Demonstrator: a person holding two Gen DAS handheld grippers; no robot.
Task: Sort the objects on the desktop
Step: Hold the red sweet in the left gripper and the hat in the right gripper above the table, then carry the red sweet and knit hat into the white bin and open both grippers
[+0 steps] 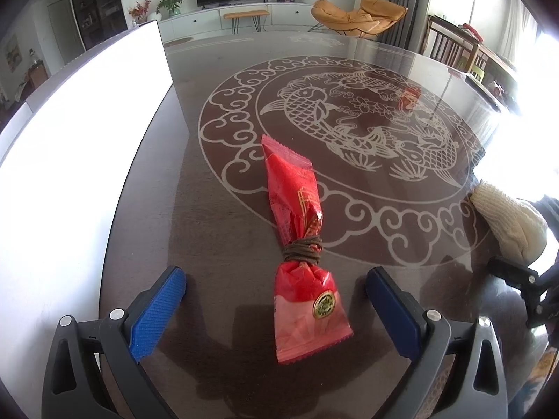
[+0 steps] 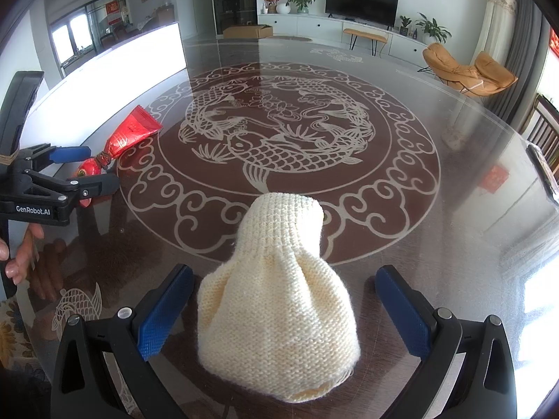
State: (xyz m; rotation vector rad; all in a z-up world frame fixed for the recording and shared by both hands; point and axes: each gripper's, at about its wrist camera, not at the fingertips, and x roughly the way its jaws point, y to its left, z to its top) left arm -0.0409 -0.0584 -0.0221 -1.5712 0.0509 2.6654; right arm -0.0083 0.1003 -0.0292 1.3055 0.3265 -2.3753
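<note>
A red snack packet [image 1: 300, 244], tied round its middle with brown cord, lies on the dark glass table [image 1: 216, 188]. My left gripper [image 1: 276, 286] is open, one blue pad on each side of the packet's near end, without touching it. A cream knitted pouch [image 2: 276, 307] lies between the spread fingers of my right gripper [image 2: 284, 281], which is also open. The right wrist view shows the packet [image 2: 129, 132] at the left with the left gripper [image 2: 94, 167] around its near end. In the left wrist view the pouch [image 1: 506, 223] shows at the right edge.
A white box [image 1: 87, 122] stands along the table's left side, seen too as the white box [image 2: 115, 66] in the right wrist view. A person's hand [image 2: 21, 255] holds the left gripper. The table [image 2: 454, 227] bears a fish pattern. Chairs stand beyond the right edge.
</note>
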